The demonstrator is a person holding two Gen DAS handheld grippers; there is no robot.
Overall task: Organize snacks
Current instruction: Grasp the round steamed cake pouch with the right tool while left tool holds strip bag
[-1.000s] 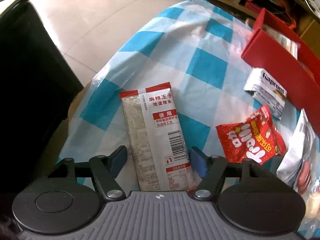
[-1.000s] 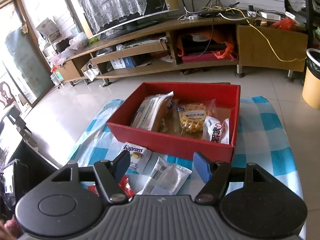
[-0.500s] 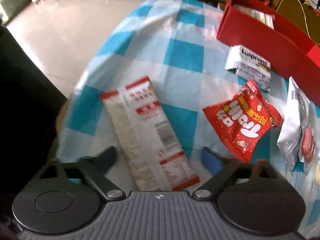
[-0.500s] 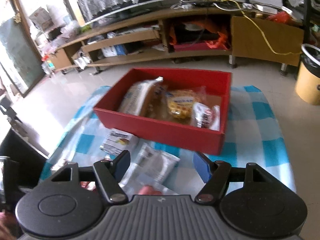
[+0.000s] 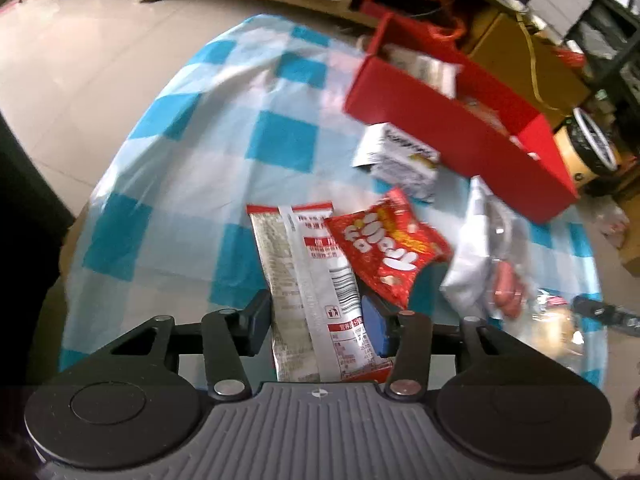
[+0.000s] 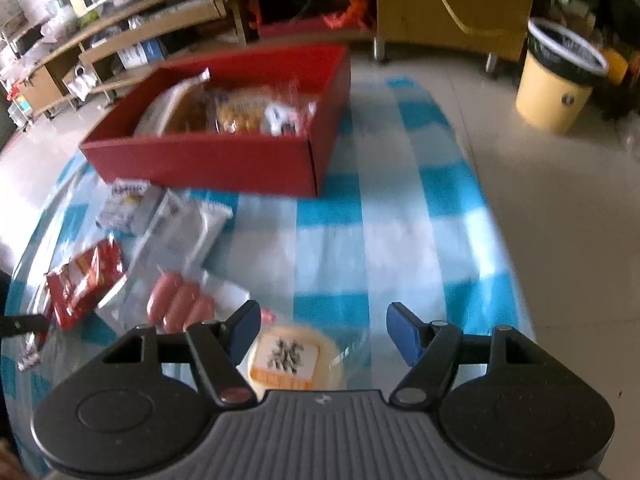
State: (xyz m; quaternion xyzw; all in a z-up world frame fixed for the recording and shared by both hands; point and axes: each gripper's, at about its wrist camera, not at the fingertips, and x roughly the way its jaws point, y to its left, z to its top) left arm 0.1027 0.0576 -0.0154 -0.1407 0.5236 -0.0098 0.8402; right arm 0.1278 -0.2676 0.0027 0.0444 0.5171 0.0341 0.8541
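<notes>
Left tongs [image 5: 318, 320] clenched on long white packet [image 5: 308, 280], well short of red box [image 5: 460, 136]; thin-edge grip may slip. Right tongs [image 6: 322, 326] released above round cake [image 6: 294, 360].

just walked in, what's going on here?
A person with a claw in each hand is sorting snacks into a red box. The left claw has just closed on a long white-and-red snack packet, lifted at the near end. The right claw is open above a round yellow pastry. A sausage pack, a red bag and a white packet remain on the checked cloth.
</notes>
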